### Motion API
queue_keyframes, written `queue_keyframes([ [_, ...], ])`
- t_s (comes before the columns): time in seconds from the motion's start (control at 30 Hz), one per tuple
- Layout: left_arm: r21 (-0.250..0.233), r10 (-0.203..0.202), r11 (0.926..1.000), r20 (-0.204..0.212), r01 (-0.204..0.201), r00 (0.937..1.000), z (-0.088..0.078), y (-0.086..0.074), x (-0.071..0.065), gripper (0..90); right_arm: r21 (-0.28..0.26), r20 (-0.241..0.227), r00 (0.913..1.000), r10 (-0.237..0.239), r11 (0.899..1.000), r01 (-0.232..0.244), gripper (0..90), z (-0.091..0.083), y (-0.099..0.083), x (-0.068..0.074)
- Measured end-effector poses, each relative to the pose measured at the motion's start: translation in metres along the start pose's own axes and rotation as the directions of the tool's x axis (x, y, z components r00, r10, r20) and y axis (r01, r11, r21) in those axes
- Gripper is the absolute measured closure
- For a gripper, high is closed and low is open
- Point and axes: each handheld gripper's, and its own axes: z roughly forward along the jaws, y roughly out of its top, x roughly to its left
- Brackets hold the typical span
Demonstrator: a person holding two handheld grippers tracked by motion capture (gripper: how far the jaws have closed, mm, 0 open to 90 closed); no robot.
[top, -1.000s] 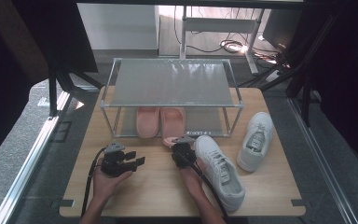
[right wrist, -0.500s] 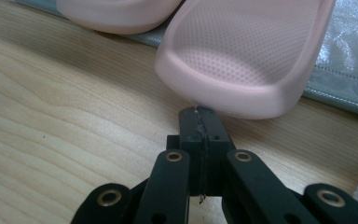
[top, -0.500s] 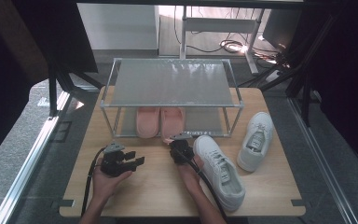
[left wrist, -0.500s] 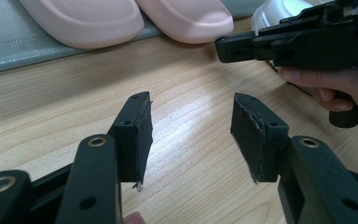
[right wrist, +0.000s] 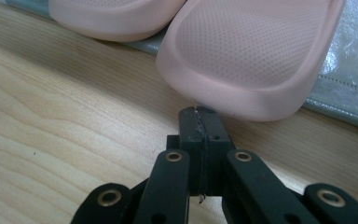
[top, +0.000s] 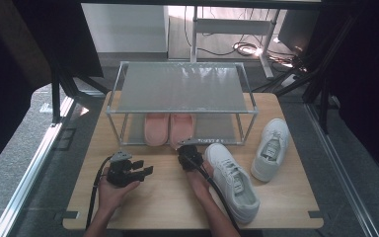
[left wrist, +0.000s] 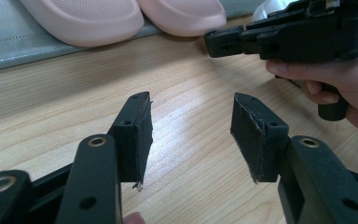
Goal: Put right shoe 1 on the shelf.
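Note:
Two pink slippers (top: 155, 129) (top: 180, 128) lie side by side on the lower shelf of a metal rack (top: 180, 94). My right gripper (top: 186, 145) is shut with nothing between its fingers, its tip (right wrist: 198, 123) right at the toe edge of the right slipper (right wrist: 247, 56); whether it touches I cannot tell. My left gripper (top: 144, 167) rests low over the wooden table (top: 143, 207), open and holding nothing (left wrist: 191, 135), pointing toward the right gripper (left wrist: 284, 37). Two white sneakers sit on the table, one (top: 232, 180) beside the right forearm, the other (top: 271, 148) farther right.
The rack's grey top shelf spans the back of the table, and its front legs stand either side of the slippers. A grey mat (right wrist: 349, 93) lines the lower shelf. Cables trail from both grippers toward the table's front edge.
The right gripper has edged slightly forward toward the right pink slipper's toe, still shut. The left gripper has stayed where it was.

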Motion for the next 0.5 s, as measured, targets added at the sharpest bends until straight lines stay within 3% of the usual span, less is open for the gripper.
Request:
queue_keyframes([
  [0.5, 0.003, -0.001, 1.0000, 0.001, 0.001, 1.0000, 0.001, -0.001, 0.000, 48.9, 0.001, -0.002, 1.0000, 0.009, 1.000, -0.009, 89.6, 0.011, 0.009, -0.002],
])
